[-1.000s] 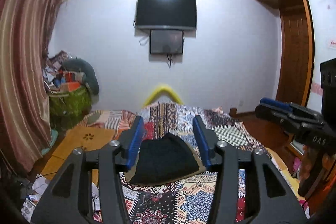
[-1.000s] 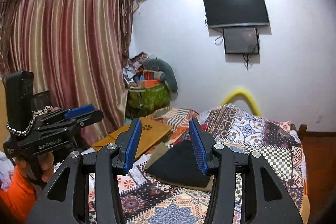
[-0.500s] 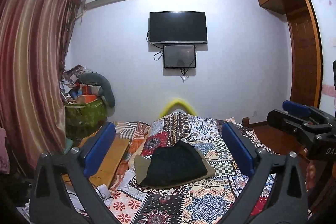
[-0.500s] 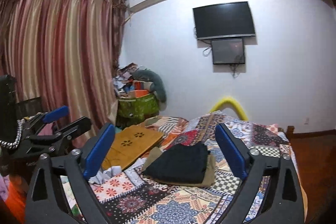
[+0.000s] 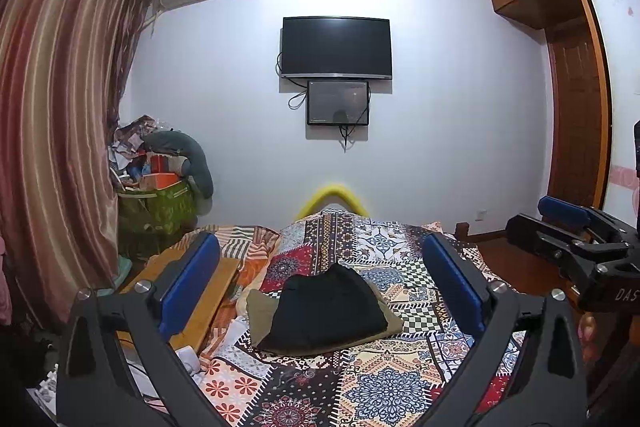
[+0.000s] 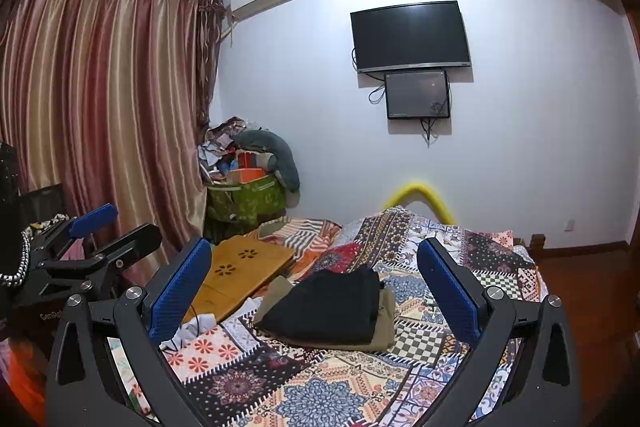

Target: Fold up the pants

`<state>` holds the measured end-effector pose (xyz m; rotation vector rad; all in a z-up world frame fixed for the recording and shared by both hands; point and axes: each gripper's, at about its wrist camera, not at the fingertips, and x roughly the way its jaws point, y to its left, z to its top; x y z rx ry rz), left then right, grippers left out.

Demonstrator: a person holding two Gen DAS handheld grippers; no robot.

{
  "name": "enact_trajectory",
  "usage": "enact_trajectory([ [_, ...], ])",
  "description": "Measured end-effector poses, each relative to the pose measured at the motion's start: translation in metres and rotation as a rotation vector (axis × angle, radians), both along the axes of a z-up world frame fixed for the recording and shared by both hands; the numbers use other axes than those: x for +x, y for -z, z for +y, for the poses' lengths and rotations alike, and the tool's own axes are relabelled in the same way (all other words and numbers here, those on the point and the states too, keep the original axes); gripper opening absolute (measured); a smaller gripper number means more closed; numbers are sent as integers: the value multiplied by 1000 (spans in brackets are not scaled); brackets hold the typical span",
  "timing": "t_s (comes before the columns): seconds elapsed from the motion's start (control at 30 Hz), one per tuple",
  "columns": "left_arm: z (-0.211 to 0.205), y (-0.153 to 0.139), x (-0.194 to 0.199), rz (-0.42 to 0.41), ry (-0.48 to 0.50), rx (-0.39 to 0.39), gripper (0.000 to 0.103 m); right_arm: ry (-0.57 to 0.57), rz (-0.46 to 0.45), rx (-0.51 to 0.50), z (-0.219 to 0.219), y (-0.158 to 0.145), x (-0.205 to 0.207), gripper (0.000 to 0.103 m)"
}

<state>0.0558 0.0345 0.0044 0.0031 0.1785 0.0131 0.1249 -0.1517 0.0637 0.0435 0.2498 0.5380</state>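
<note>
Black pants (image 5: 326, 307) sit folded into a compact stack on top of a folded olive garment (image 5: 384, 321), out on the patchwork bedspread (image 5: 384, 387); your left gripper (image 5: 320, 291) and right gripper (image 6: 316, 291) both hover short of the stack, touching nothing; jaws on both have just been opening and now stand wide apart with nothing between the blue pads (image 6: 180, 291); so you've let go and the fold looks finished; judging by the tidy edges, this is the release-and-back-off step; next move calls for little: check that no leg or hem sticks out, and if you square it up, nudge lightly so the black layer doesn't slide off the olive one; wooden lap tray (image 6: 240, 267) lies just beside, left of the stack.
</note>
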Motion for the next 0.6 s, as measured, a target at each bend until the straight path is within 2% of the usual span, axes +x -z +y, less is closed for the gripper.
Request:
enact_trajectory([
  [0.6, -4, 2, 1, 8, 20, 1, 102, 3, 7, -8, 1, -1, -2, 102],
])
